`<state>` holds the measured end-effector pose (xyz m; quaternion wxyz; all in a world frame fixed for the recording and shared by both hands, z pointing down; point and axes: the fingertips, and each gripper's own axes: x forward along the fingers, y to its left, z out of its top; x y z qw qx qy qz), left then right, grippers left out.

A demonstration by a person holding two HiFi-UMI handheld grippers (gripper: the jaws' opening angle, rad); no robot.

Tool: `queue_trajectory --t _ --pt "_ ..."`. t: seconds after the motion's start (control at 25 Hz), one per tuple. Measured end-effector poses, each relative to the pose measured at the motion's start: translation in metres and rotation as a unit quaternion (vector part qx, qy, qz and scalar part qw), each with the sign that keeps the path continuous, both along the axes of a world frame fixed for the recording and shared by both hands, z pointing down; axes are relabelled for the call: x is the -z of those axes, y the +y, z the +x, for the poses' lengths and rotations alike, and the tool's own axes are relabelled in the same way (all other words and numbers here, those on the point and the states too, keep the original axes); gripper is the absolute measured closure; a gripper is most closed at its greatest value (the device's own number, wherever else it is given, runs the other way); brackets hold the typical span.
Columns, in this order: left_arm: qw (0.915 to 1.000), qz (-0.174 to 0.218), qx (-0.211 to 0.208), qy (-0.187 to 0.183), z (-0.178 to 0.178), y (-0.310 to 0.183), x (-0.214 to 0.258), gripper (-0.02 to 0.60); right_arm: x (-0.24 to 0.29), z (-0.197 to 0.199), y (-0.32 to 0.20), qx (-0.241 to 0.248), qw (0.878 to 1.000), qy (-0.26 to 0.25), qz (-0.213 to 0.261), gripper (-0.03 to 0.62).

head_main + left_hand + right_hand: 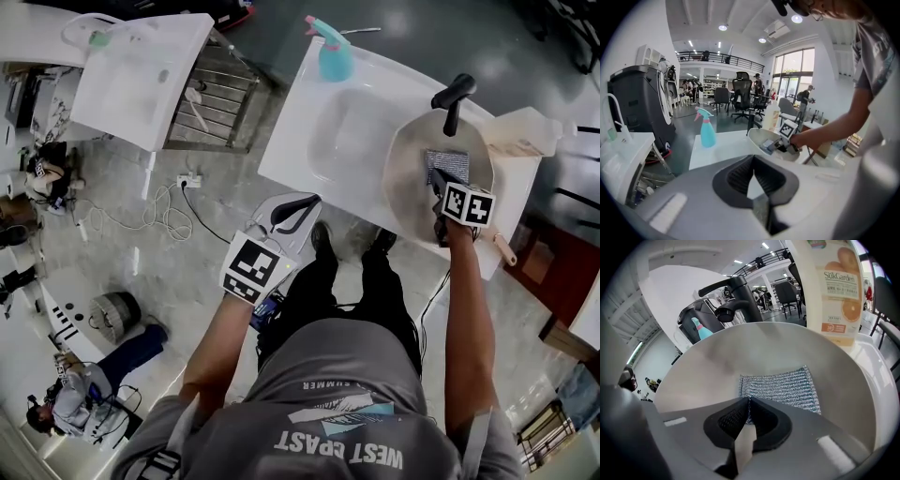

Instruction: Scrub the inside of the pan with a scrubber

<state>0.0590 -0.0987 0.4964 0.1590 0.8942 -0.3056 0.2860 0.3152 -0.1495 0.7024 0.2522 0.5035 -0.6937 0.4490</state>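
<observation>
Pan (408, 202) sits unbraced at the counter's (295, 141) right end. Left gripper (298, 212) hangs before the front edge, jaws together, empty; right gripper (439, 192) clamps the scrubber's (448, 165) near edge inside it. Hard strokes could skid the pan into the bottle (525, 131).

The scrubber (780, 387) is silvery mesh, the pan (708, 366) beige (black handle (454, 94)), the spray bottle (335, 61) turquoise.
</observation>
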Motion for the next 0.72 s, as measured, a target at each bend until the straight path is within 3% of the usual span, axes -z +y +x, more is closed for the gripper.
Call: queue_trajectory --t 0.72 --pt "0.9992 -0.004 -0.033 -0.023 0.008 0.008 -0.012 0.58 0.001 -0.011 0.014 -0.009 1.0 -0.02 -0.015 0.577"
